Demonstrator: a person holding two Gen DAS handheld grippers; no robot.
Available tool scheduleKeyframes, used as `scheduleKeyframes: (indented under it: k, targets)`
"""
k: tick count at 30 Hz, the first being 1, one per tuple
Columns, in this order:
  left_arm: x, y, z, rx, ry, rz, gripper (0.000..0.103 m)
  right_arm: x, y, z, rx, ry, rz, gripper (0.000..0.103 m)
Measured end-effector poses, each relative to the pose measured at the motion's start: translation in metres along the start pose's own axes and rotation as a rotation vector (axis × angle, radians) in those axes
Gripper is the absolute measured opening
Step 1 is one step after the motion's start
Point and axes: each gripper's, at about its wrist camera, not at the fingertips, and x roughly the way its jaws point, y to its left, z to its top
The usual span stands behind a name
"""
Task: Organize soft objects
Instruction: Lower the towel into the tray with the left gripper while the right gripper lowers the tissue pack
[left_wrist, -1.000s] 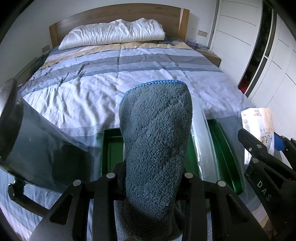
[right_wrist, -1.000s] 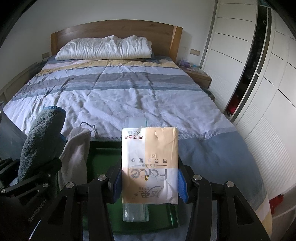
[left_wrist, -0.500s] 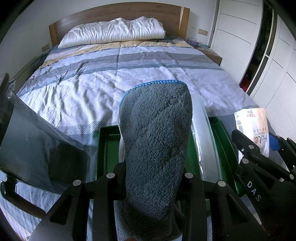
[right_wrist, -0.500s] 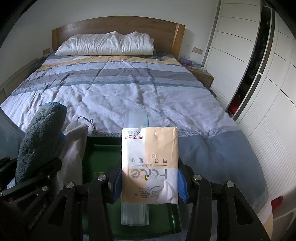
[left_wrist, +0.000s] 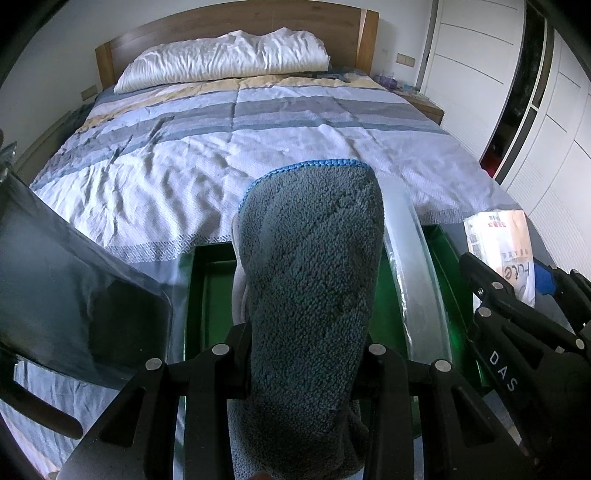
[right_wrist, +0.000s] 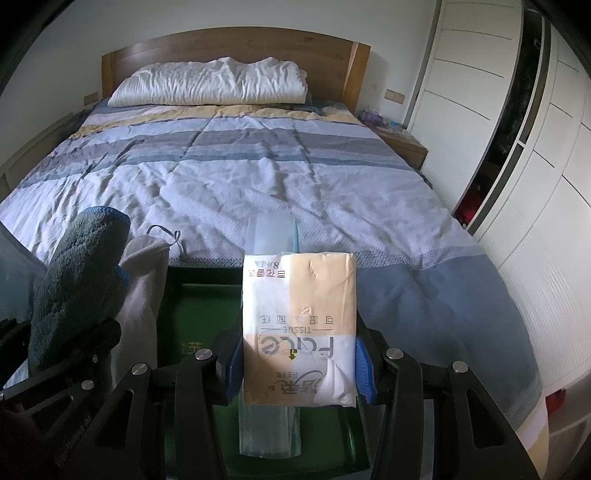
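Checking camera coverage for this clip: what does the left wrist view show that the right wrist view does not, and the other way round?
Only the left wrist view shows the dark panel at its left. Only the right wrist view shows the pale cloth with a cord loop beside the grey towel, and the tissue pack's printed face. Both show the towel in the left gripper, the pack in the right gripper, the green tray, bed.

My towel (left_wrist: 310, 280) is grey-blue with bright blue edging; my tissue pack (right_wrist: 299, 328) is tan and white. The tray (left_wrist: 207, 295) is green, the quilt (right_wrist: 236, 177) striped blue, grey, yellow and white.
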Motion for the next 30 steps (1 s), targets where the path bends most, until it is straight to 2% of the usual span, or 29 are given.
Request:
scheduleKeyframes:
  k: [9, 30]
  targets:
    - [0.011, -0.004, -0.004, 0.003, 0.013, -0.012, 0.030, 0.011, -0.003, 0.000, 0.004, 0.017, -0.013, 0.047]
    - [0.025, -0.004, -0.011, -0.011, 0.032, 0.010, 0.030, 0.036, 0.001, -0.002, -0.006, 0.040, -0.006, 0.047]
